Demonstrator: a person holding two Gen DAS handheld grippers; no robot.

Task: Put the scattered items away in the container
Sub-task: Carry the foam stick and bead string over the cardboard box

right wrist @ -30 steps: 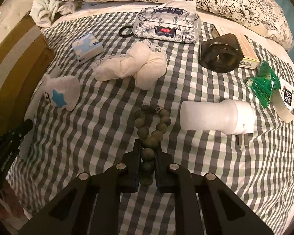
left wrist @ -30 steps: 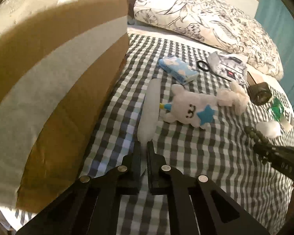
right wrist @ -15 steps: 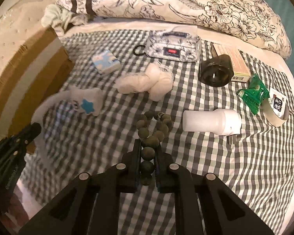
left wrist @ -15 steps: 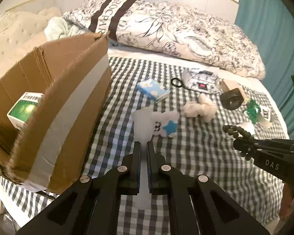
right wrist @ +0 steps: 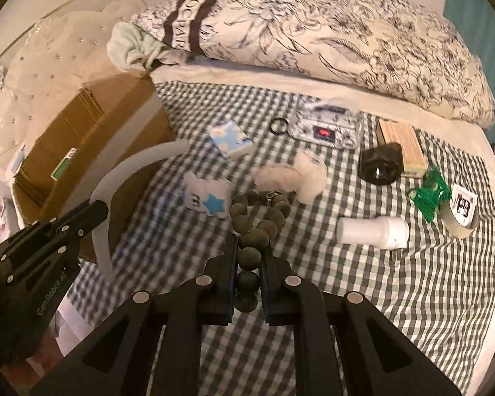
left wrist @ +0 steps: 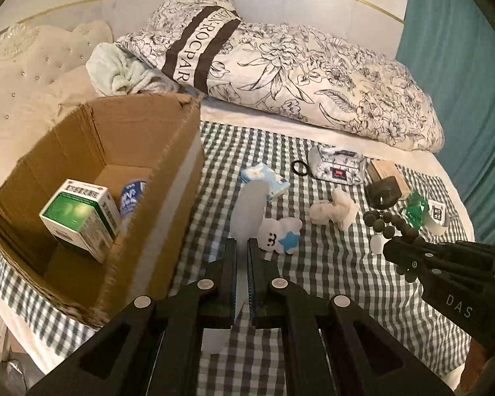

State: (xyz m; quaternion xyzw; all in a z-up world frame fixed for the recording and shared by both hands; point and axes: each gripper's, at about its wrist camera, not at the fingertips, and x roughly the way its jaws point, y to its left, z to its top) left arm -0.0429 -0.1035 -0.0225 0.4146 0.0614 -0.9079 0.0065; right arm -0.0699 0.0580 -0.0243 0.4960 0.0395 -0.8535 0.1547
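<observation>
My left gripper (left wrist: 242,247) is shut on a curved white strip (left wrist: 249,211), held in the air right of the open cardboard box (left wrist: 168,171). The strip (right wrist: 122,181) and the left gripper (right wrist: 92,213) also show in the right wrist view. The box holds a green and white carton (left wrist: 79,217) and a blue-labelled item (left wrist: 132,196). My right gripper (right wrist: 250,247) is shut on a string of dark beads (right wrist: 254,221), lifted above the checked blanket (right wrist: 379,297). In the left view the beads (left wrist: 389,226) hang from the right gripper (left wrist: 396,250).
On the blanket lie a white plush with a blue star (left wrist: 280,234), a blue tissue pack (right wrist: 231,138), a white cloth (right wrist: 293,178), a floral pouch (right wrist: 326,128), a black hair tie (right wrist: 279,126), a dark jar (right wrist: 379,168), a white bottle (right wrist: 369,231), green packets (right wrist: 429,194), tape roll (right wrist: 462,211). Floral pillows (left wrist: 297,76) behind.
Both grippers have risen off the blanket with their loads. The left one lifted the white strip beside the box, so the box's inside now shows.
</observation>
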